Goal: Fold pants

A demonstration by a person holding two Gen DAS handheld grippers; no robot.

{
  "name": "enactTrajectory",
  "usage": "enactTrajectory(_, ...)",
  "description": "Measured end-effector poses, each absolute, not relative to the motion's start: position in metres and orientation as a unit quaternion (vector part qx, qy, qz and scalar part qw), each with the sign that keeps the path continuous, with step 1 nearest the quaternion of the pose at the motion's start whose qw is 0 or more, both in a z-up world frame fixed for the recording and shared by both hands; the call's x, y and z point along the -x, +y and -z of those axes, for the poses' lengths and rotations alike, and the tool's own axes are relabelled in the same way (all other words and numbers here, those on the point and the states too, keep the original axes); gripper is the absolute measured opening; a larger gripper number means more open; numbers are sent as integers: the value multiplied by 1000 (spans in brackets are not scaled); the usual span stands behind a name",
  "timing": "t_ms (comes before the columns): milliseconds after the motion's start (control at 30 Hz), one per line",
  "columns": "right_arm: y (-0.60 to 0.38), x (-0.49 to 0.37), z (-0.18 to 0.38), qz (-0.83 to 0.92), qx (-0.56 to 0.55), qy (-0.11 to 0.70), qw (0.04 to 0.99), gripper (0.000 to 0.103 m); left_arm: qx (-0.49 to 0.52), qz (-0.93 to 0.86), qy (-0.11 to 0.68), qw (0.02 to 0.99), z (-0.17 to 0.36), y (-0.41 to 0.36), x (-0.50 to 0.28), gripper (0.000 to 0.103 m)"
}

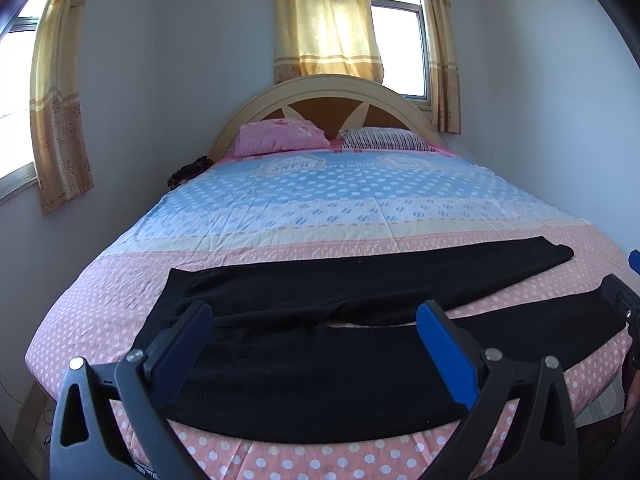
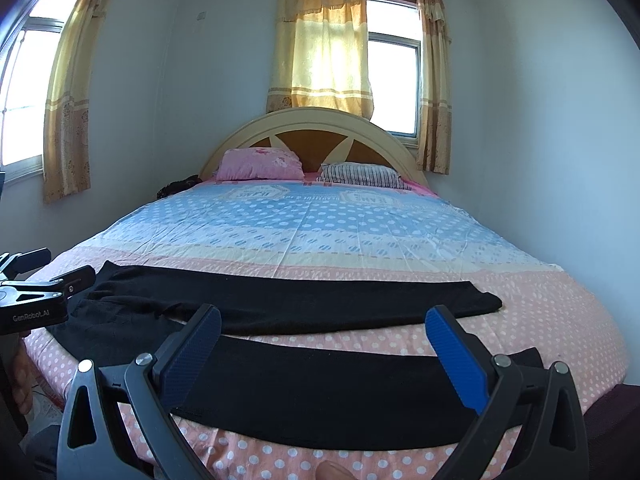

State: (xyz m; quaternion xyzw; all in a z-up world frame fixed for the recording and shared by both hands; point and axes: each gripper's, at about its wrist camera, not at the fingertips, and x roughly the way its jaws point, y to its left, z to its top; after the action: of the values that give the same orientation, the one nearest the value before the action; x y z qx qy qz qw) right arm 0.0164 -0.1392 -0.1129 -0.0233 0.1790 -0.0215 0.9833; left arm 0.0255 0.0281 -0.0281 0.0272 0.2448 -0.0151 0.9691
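Left gripper (image 1: 316, 322): fingers spread wide apart, nothing between them. The fingers hover above the waist end of the pants (image 1: 320, 360); contact with the cloth cannot be confirmed.

Right gripper (image 2: 322, 328): fingers likewise spread wide, released, holding nothing. They hang over the near leg of the pants (image 2: 320, 392), toward its hem end.

The black pants lie flat across the foot of the bed (image 1: 320, 208), on the pink dotted part of the sheet. The waist points to the left, and the two legs run to the right, slightly parted with a strip of sheet showing between them.

Hidden or unclear: each gripper body covers the near edge of the cloth below it. In the right wrist view the left gripper is cut off at the left frame edge. A dark object (image 2: 176, 188) beside the pink pillow (image 2: 260, 164) cannot be identified.
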Motion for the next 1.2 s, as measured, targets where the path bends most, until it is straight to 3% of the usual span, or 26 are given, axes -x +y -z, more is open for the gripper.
enactTrajectory(533, -263, -108, 128, 61, -29, 256, 964, 102, -53, -114, 328, 936, 71, 219, -193, 103)
enactTrajectory(633, -286, -127, 131, 76, -38, 276, 958, 100, -49, -86, 351, 931, 86, 233, -216, 91)
enactTrajectory(733, -304, -143, 136, 80, -51, 291, 952, 91, -41, -60, 378, 923, 103, 238, -237, 86)
enactTrajectory(800, -316, -154, 141, 86, -61, 300, 948, 86, -45, -55, 395, 916, 115, 238, -250, 75)
enactTrajectory(867, -327, -164, 145, 91, -66, 306, 945, 80, -42, -51, 410, 910, 124, 242, -265, 73)
enactTrajectory(1033, -354, -186, 154, 115, -71, 322, 937, 79, -31, -37, 433, 900, 140, 249, -283, 65)
enactTrajectory(1100, -365, -194, 156, 120, -73, 329, 934, 79, -27, -26, 442, 896, 145, 250, -288, 53)
enactTrajectory(1200, -380, -205, 159, 123, -79, 338, 930, 77, -19, -11, 455, 890, 151, 251, -293, 45)
